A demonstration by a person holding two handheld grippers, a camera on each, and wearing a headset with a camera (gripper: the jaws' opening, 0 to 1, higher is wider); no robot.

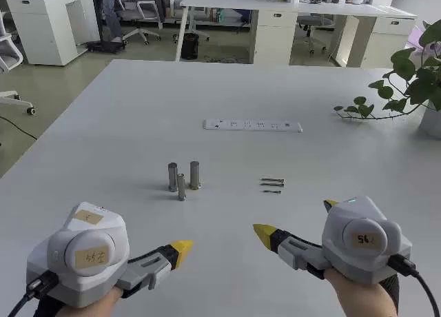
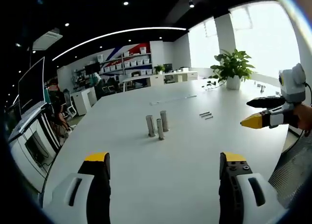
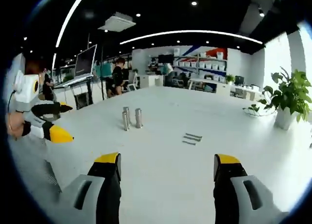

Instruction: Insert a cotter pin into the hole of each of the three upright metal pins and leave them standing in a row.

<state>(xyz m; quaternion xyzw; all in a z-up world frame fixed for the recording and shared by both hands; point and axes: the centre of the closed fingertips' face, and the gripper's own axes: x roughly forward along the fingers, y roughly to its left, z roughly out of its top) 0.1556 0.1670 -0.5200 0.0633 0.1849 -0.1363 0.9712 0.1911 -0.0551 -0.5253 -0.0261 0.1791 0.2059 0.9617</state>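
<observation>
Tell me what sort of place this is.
Probably an open-plan office or lab: white desks and wheeled office chairs beyond the big white table, stocked wall shelves, and a potted plant.

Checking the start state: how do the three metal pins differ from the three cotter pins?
The metal pins stand upright; the cotter pins lie flat. The metal pins are thick cylinders; the cotter pins are thin slivers. The metal pins bunch in a triangle; the cotter pins lie parallel, side by side. Both sets are grey metal, three each, on the white table.
</observation>
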